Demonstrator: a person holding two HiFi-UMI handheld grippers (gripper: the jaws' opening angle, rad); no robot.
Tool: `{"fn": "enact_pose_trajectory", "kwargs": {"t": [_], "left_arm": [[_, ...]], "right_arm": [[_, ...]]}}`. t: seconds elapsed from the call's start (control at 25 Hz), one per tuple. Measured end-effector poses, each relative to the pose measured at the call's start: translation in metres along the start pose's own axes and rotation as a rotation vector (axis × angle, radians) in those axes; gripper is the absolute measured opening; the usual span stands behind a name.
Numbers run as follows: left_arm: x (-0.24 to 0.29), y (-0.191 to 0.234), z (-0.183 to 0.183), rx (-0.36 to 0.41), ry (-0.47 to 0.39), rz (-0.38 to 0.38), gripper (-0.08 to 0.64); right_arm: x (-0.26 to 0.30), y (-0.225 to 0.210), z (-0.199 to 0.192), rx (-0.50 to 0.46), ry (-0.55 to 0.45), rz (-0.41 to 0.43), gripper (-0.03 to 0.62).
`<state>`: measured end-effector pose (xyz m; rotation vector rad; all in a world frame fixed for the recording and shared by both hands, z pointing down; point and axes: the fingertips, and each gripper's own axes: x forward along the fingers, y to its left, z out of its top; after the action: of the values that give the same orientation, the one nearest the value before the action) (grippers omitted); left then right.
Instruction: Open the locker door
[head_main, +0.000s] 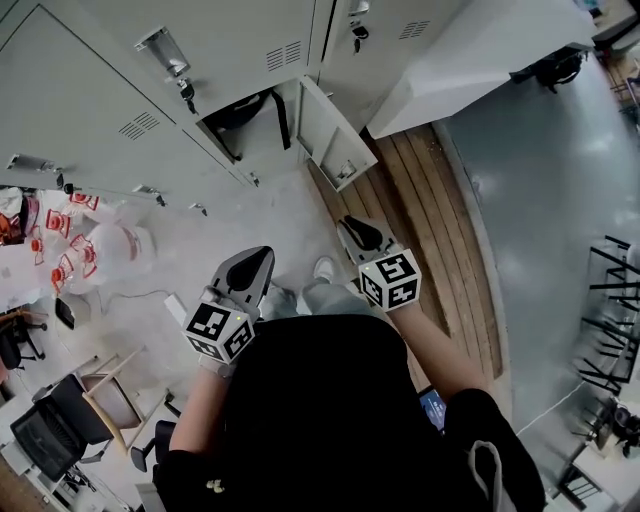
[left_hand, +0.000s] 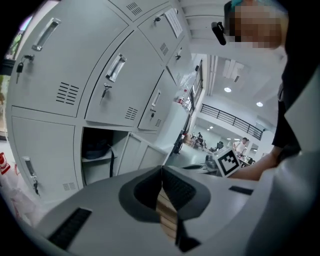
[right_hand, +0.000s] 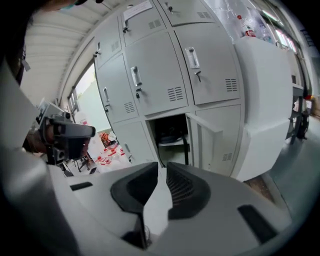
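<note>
The right gripper (right_hand: 162, 167) is seen with its jaws a narrow slit apart and nothing between them. The left gripper (left_hand: 161, 169) is clenched, tips touching, also on nothing. In the head view both are held close to the person's body, left gripper (head_main: 262, 256) and right gripper (head_main: 352, 228), well apart from the lockers.

The locker door (head_main: 326, 133) is found in the bottom row and already stands swung out on its hinge. The compartment (head_main: 243, 118) behind it is exposed, with a dark strapped bag (right_hand: 170, 131) resting on its shelf. By this lie the task is judged essentially done.

The door is judged to be thin sheet steel: light, stiff, smooth, and free to swing with little force. It would best be taken by its free vertical edge or at the latch fitting near that edge, since the flat painted face offers the jaws no purchase.

Only the head view shows the strip of wooden boards (head_main: 440, 230) under the door, and how far off both grippers are. Only the left gripper view shows a bright hall with a railing (left_hand: 232, 120) past the locker row. Only the right gripper view shows the door (right_hand: 201, 136) edge-on, beside the neighbouring locked doors.
</note>
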<state>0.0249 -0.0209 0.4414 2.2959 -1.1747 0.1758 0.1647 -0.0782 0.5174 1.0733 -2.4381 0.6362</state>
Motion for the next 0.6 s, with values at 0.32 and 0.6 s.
{"fn": "enact_pose_trajectory", "kwargs": {"t": [0.32, 0.6], "left_arm": [[-0.011, -0.02, 0.028, 0.085, -0.045, -0.038, 0.023], [-0.029, -0.047, 0.06, 0.14, -0.125, -0.091, 0.023]], "right_arm": [[-0.05, 0.059, 0.064, -0.124, -0.128, 0.105, 0.064], [-0.079, 0.086, 0.109, -0.183, -0.228, 0.158, 0.063]]}}
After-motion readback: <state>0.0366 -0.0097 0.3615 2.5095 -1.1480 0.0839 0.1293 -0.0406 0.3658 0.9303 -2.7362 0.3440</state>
